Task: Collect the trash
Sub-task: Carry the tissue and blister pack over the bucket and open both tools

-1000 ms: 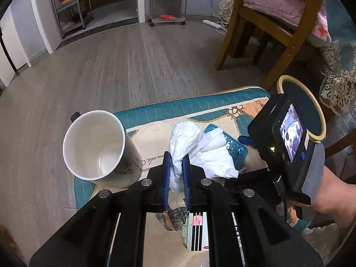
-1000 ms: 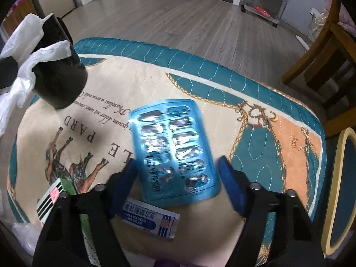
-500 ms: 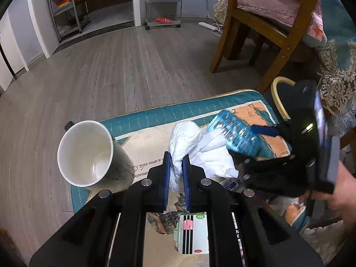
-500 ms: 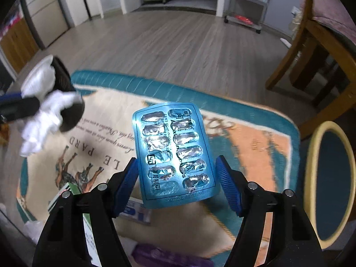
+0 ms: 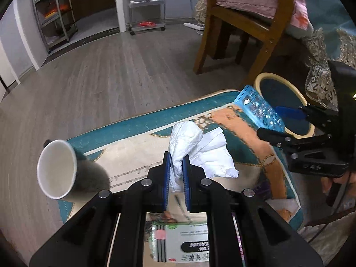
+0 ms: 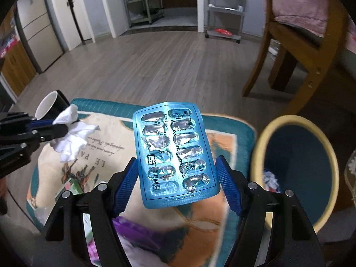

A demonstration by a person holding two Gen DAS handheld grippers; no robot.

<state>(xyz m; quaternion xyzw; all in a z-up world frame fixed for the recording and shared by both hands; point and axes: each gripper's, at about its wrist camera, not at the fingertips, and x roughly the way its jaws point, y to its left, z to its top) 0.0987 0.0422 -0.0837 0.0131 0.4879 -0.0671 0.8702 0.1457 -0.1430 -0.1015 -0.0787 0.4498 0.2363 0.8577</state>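
Blue blister pack (image 6: pixel 175 155), pinched edgewise by my right gripper (image 6: pixel 176 173), points lengthwise away, with the bin (image 6: pixel 298 173) just right, nearer than my tissue-clamping left gripper (image 5: pixel 176 178).

The white box (image 5: pixel 184 244) is partly hidden behind the left tool (image 5: pixel 176 179) and cut off by the frame's lower edge. The purple item (image 6: pixel 133 229) is blurred. Bin (image 6: pixel 264 138) contents are too small to identify.
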